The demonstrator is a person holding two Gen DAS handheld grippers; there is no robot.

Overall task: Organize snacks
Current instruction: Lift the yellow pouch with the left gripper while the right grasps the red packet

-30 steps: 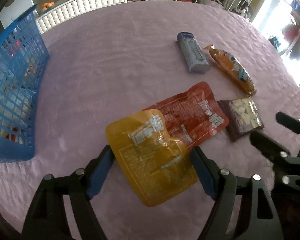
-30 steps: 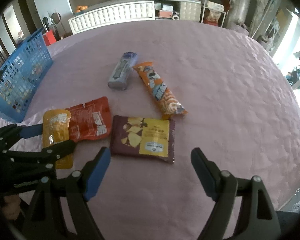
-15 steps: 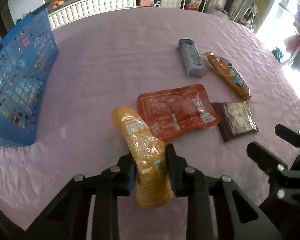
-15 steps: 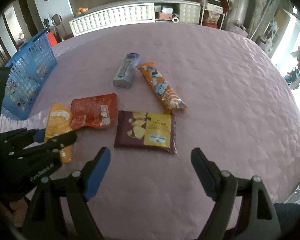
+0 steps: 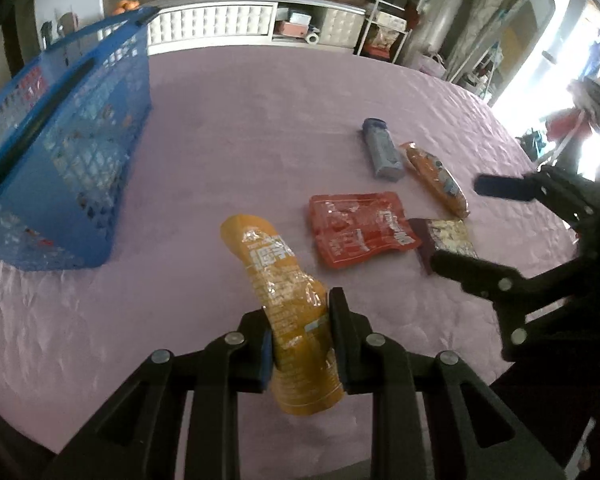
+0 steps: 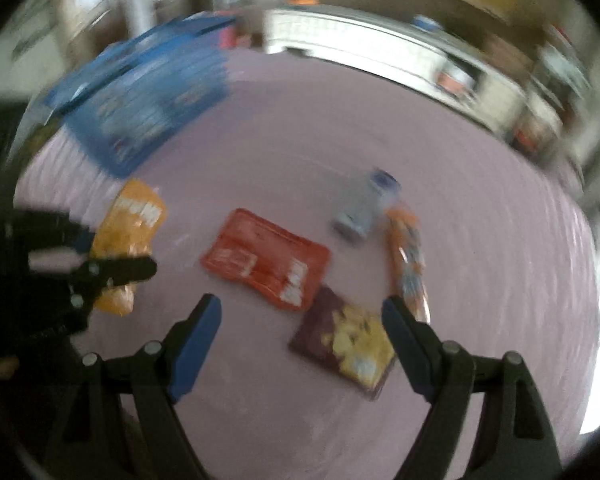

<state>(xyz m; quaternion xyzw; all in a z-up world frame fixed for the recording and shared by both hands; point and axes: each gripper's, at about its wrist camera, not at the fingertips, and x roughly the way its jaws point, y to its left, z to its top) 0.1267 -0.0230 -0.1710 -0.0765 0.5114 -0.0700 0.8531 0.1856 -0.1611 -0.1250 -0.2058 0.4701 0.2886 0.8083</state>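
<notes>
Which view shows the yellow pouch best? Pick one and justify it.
The left wrist view. There the yellow pouch is sharp and close, pinched between the left gripper fingers, its print visible. The right wrist view shows it small, motion-blurred and partly hidden behind the left gripper's fingers at the picture's left edge.

Glossy crinkly foil on the yellow pouch (image 5: 284, 276) and red pouch (image 5: 360, 228), matt quilted pink cloth over the bench (image 5: 240, 120), hard blue plastic lattice basket (image 5: 72, 160), matt black plastic on the left hand-held gripper (image 5: 300, 332).
</notes>
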